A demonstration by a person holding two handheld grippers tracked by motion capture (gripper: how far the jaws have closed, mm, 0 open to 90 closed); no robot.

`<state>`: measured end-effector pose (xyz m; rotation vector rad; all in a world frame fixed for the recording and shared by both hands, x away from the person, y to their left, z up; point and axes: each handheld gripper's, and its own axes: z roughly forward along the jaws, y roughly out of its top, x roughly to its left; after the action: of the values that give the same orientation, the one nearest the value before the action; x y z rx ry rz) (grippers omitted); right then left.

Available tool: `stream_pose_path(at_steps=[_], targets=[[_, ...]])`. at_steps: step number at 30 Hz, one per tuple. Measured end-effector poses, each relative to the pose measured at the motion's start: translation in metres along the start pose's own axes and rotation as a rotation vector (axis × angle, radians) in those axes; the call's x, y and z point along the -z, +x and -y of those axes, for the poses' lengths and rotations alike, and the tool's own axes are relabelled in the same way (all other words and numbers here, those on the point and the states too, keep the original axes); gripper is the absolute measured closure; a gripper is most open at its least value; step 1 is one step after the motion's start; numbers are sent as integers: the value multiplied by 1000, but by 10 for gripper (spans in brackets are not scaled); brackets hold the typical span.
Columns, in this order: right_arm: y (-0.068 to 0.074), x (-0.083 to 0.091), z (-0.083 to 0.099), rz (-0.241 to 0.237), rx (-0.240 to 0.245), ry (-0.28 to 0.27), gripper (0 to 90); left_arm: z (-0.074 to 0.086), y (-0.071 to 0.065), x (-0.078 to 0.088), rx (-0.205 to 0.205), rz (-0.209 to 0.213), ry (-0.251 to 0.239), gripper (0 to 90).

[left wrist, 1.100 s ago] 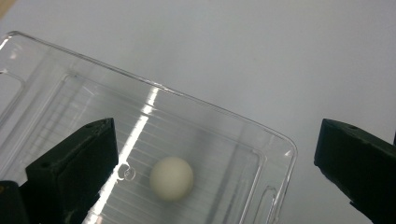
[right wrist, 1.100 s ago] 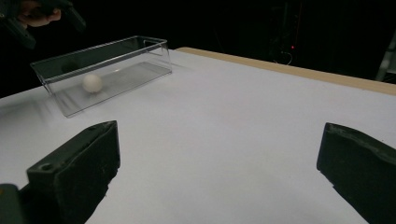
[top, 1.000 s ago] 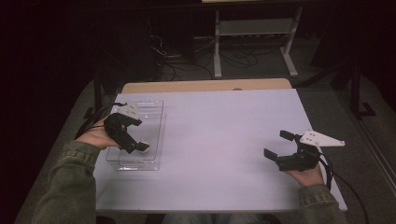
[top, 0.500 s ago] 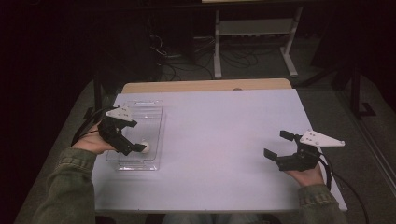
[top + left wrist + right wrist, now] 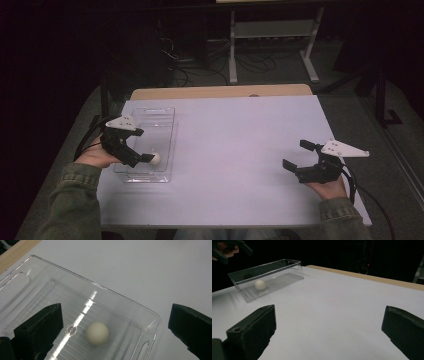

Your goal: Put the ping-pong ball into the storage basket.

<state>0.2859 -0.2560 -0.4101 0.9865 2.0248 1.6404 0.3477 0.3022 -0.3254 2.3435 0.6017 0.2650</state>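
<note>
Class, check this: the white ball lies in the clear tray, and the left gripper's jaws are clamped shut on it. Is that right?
Not quite. The white ball does lie in the clear tray, but the left gripper is open: the left gripper view shows its jaws spread wide above the tray, the ball lying free between them.

A white table (image 5: 240, 150) is filling the middle of the frame, its wooden far edge (image 5: 220, 92) showing along the top. Behind it, in the upper centre, a pale metal rack (image 5: 272, 35) is standing on the dark floor, with cables (image 5: 190, 60) lying tangled to its left.
</note>
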Motion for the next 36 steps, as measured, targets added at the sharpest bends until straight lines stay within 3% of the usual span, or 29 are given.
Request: stream_pose_path(at_steps=[9,18,27,36], targets=[[0,0,0,3,2,-2,0,10,-4,4,17,-31,-78,0],[0,0,0,4,3,-1,0,29,-6,6,82,-70,-164,0],[0,0,1,3,0,1,0,37,-14,3,83,-128,-159,0],[0,0,1,3,-1,3,0,45,-18,2,108,-149,-194,0]])
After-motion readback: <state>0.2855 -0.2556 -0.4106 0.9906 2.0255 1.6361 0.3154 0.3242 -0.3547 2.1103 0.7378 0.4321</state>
